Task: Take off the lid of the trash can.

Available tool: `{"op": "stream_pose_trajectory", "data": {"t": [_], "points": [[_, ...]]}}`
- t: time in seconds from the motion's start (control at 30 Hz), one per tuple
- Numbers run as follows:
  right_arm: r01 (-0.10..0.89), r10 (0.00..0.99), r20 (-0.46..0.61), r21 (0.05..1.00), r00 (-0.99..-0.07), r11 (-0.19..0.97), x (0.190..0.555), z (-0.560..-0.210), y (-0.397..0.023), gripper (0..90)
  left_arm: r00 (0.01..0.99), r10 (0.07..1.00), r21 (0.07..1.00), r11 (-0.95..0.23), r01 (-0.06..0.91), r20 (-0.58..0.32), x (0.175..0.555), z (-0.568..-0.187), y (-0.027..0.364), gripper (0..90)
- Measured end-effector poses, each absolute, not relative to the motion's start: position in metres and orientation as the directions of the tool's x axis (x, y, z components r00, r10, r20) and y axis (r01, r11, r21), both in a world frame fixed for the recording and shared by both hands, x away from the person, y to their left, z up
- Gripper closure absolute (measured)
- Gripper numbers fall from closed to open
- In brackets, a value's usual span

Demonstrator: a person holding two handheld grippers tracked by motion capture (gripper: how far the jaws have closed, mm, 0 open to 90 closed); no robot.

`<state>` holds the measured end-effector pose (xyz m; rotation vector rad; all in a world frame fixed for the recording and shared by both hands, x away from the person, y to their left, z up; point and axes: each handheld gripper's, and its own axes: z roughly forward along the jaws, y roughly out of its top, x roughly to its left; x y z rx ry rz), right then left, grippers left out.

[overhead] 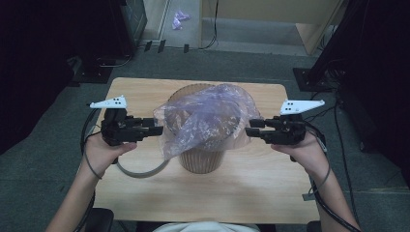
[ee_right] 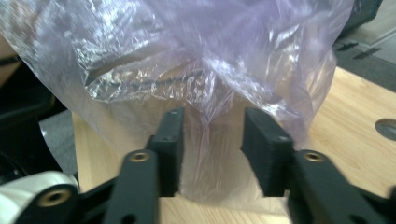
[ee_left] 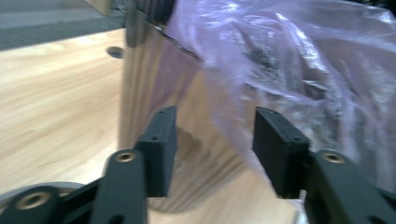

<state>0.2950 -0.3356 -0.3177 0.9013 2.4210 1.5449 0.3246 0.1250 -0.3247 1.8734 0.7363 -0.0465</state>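
I have a bin and a bag between my two grippers.

In the middle of the high view, the bin (overhead: 202, 157) stands on the table (overhead: 145, 188), and the thin purple bag (overhead: 208, 121) sits over its top and hangs down its left side. My left gripper (overhead: 158, 129) is at the left of the bin, just beside the hanging bag. Its jaws stand apart; in its own view the bag (ee_left: 289, 60) lies near the right jaw, and I cannot tell if they touch. My right gripper (overhead: 251, 130) is at the right of the bin. Its jaws are partly open, with a fold of bag (ee_right: 210, 121) hanging between them, not pinched.
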Motion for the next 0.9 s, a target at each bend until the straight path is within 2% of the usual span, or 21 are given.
{"op": "stream_pose_trajectory", "data": {"t": [0.1, 0.17, 0.27, 0.3, 0.33, 0.47, 0.53, 0.63, 0.83, 0.9], "points": [[0.402, 0.532, 0.222, 0.881, -0.817, 0.25, 0.295, -0.319, -0.338, 46.1, 0.802, 0.441, 0.816, -0.223, 0.533, -0.403, 0.327, -0.328, 0.123, 44.7], [0.401, 0.517, 0.224, 0.879, -0.826, 0.26, 0.298, -0.322, -0.336, 39.9, 0.8, 0.422, 0.802, -0.232, 0.55, -0.426, 0.329, -0.33, 0.116, 46.3], [0.409, 0.523, 0.215, 0.865, -0.825, 0.291, 0.303, -0.329, -0.329, 40.9, 0.803, 0.417, 0.795, -0.252, 0.551, -0.425, 0.329, -0.332, 0.113, 61.2], [0.414, 0.519, 0.222, 0.863, -0.825, 0.289, 0.304, -0.33, -0.327, 44.2, 0.797, 0.411, 0.785, -0.253, 0.565, -0.442, 0.33, -0.332, 0.113, 68.3], [0.422, 0.514, 0.235, 0.861, -0.825, 0.284, 0.306, -0.331, -0.325, 46.5, 0.792, 0.412, 0.778, -0.255, 0.574, -0.45, 0.33, -0.332, 0.113, 71.3], [0.408, 0.502, 0.22, 0.861, -0.836, 0.302, 0.307, -0.33, -0.32, 68.2, 0.79, 0.405, 0.765, -0.272, 0.584, -0.46, 0.332, -0.333, 0.112, 85.7], [0.376, 0.503, 0.178, 0.867, -0.846, 0.326, 0.306, -0.331, -0.32, 78.4, 0.789, 0.404, 0.763, -0.271, 0.586, -0.463, 0.333, -0.333, 0.113, 89.6], [0.372, 0.502, 0.17, 0.866, -0.848, 0.334, 0.306, -0.332, -0.322, 90.0, 0.786, 0.416, 0.767, -0.262, 0.586, -0.458, 0.335, -0.332, 0.119, 89.8], [0.391, 0.519, 0.18, 0.858, -0.835, 0.332, 0.308, -0.335, -0.329, 90.0, 0.768, 0.46, 0.768, -0.243, 0.592, -0.446, 0.341, -0.333, 0.133, 89.8], [0.396, 0.528, 0.18, 0.857, -0.83, 0.33, 0.308, -0.335, -0.331, 90.0, 0.754, 0.505, 0.77, -0.241, 0.591, -0.42, 0.343, -0.334, 0.137, 89.8]]}}
